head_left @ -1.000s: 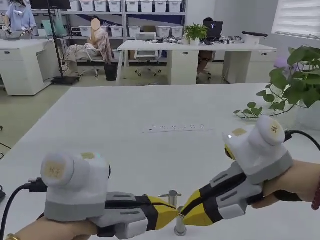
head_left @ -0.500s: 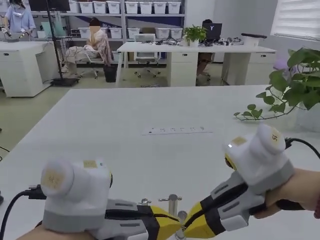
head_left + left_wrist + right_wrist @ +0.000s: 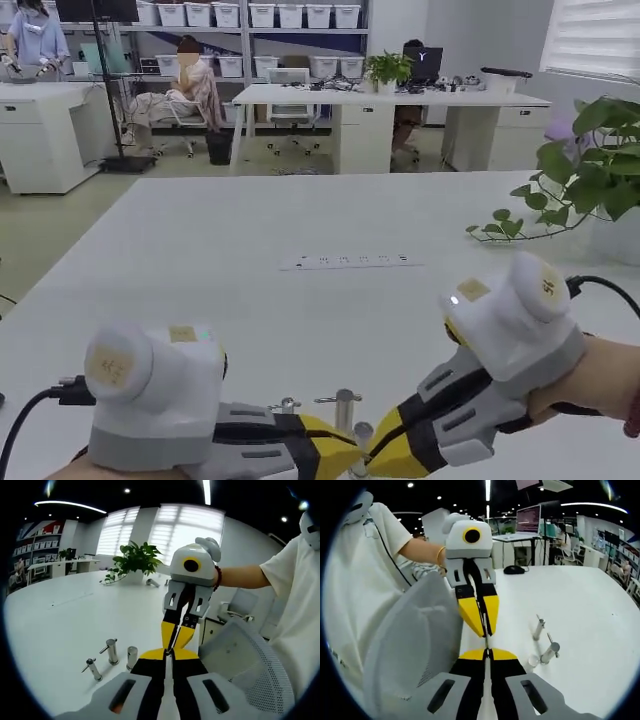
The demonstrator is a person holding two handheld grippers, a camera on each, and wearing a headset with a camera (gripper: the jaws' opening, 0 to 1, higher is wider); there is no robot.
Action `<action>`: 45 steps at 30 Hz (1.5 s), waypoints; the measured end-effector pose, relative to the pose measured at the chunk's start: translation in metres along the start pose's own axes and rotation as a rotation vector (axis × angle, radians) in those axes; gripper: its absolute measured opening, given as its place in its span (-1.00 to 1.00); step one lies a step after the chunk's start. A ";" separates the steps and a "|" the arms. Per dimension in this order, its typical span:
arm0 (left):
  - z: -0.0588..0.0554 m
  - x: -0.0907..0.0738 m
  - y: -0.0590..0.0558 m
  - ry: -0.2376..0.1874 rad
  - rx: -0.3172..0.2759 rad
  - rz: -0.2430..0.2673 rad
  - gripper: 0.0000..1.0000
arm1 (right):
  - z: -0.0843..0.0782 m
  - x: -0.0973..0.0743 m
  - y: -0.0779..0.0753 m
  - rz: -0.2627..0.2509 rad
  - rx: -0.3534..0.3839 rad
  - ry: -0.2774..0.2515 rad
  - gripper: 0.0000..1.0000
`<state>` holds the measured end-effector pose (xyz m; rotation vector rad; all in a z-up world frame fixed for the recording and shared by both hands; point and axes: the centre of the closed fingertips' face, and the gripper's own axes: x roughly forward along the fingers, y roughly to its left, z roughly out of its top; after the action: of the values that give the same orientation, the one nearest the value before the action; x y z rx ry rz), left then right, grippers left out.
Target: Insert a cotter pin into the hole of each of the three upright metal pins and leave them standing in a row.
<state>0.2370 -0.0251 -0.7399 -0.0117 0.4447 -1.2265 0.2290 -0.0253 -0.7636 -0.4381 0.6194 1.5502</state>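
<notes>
Left gripper [image 3: 169,652] and right gripper [image 3: 487,651] both clenched, tips meeting, seemingly pinching a thin cotter pin [image 3: 486,642] lying along the jaws. Metal pins [image 3: 111,651] upright at 9 o'clock of left tips, left gripper view; bare pin [image 3: 131,657] nearest, just beside.

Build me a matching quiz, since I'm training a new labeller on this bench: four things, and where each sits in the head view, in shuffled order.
Things:
1 plant
2 socket strip
3 metal pins
4 left gripper

Places:
A middle of the table
B bottom left, jaws shut
C right side of the table
D near edge, bottom centre

Pairs: 1-C, 2-A, 3-D, 4-B
</notes>
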 end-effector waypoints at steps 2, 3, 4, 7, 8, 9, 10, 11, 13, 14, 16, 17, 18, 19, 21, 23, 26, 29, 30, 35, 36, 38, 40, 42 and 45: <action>0.000 0.000 0.002 -0.005 -0.003 0.014 -0.94 | 0.000 0.000 0.001 -0.008 -0.014 0.014 -0.93; 0.000 0.001 0.002 -0.009 -0.006 0.021 -0.93 | 0.000 0.000 0.000 -0.017 -0.022 0.025 -0.93; 0.000 0.001 0.004 -0.016 -0.012 0.033 -0.92 | -0.001 0.000 0.000 -0.021 -0.027 0.030 -0.93; -0.002 0.002 0.004 -0.024 -0.012 0.045 -0.85 | -0.001 -0.001 -0.003 -0.047 -0.050 0.045 -0.93; -0.003 0.002 0.003 -0.026 -0.009 0.049 -0.81 | -0.002 -0.002 -0.005 -0.054 -0.059 0.051 -0.93; -0.003 0.002 0.003 -0.028 -0.005 0.050 -0.77 | -0.002 -0.003 -0.005 -0.060 -0.067 0.057 -0.93; -0.004 0.002 0.002 -0.030 -0.005 0.051 -0.72 | -0.003 -0.003 -0.006 -0.063 -0.070 0.063 -0.93; -0.004 0.001 0.002 -0.035 -0.005 0.059 -0.69 | -0.003 -0.004 -0.007 -0.068 -0.071 0.066 -0.93; -0.005 0.001 0.002 -0.045 -0.002 0.074 -0.63 | -0.004 -0.005 -0.010 -0.082 -0.083 0.078 -0.93; -0.006 0.000 0.003 -0.049 -0.003 0.087 -0.62 | -0.007 -0.007 -0.013 -0.095 -0.089 0.090 -0.93; -0.008 0.000 0.005 -0.057 -0.001 0.106 -0.58 | -0.009 -0.008 -0.016 -0.108 -0.099 0.108 -0.93; -0.008 -0.001 0.006 -0.061 0.000 0.117 -0.56 | -0.010 -0.009 -0.017 -0.114 -0.104 0.115 -0.93; -0.009 -0.002 0.005 -0.068 -0.002 0.124 -0.54 | -0.012 -0.010 -0.018 -0.122 -0.105 0.123 -0.93; -0.009 -0.003 0.006 -0.073 -0.006 0.131 -0.52 | -0.013 -0.011 -0.019 -0.125 -0.109 0.132 -0.93; -0.008 -0.005 0.008 -0.089 -0.003 0.154 -0.48 | -0.017 -0.013 -0.023 -0.143 -0.126 0.156 -0.93; -0.009 -0.007 0.009 -0.094 -0.001 0.172 -0.44 | -0.021 -0.014 -0.025 -0.154 -0.134 0.180 -0.93; -0.011 -0.010 0.012 -0.104 -0.006 0.199 -0.33 | -0.026 -0.015 -0.028 -0.167 -0.142 0.209 -0.93; -0.011 -0.013 0.017 -0.115 -0.015 0.231 -0.23 | -0.032 -0.016 -0.032 -0.185 -0.154 0.242 -0.93; -0.011 -0.014 0.017 -0.118 -0.017 0.235 -0.21 | -0.033 -0.016 -0.034 -0.191 -0.155 0.251 -0.93; -0.014 -0.018 0.021 -0.112 -0.016 0.266 -0.05 | -0.040 -0.018 -0.038 -0.203 -0.179 0.296 -0.93; -0.014 -0.018 0.022 -0.108 -0.013 0.271 -0.02 | -0.042 -0.018 -0.039 -0.209 -0.182 0.310 -0.93; -0.016 -0.019 0.023 -0.100 -0.008 0.283 0.04 | -0.047 -0.019 -0.043 -0.218 -0.196 0.338 -0.93; -0.018 -0.019 0.023 -0.091 -0.001 0.293 0.10 | -0.050 -0.020 -0.044 -0.221 -0.196 0.351 -0.93; -0.019 -0.019 0.024 -0.083 0.004 0.300 0.16 | -0.052 -0.021 -0.046 -0.226 -0.189 0.356 -0.93; -0.019 -0.019 0.023 -0.077 0.015 0.306 0.26 | -0.058 -0.022 -0.049 -0.234 -0.189 0.384 -0.93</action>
<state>0.2460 0.0045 -0.7570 0.0212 0.3553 -0.9249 0.2745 -0.0785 -0.8012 -0.9333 0.6894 1.3135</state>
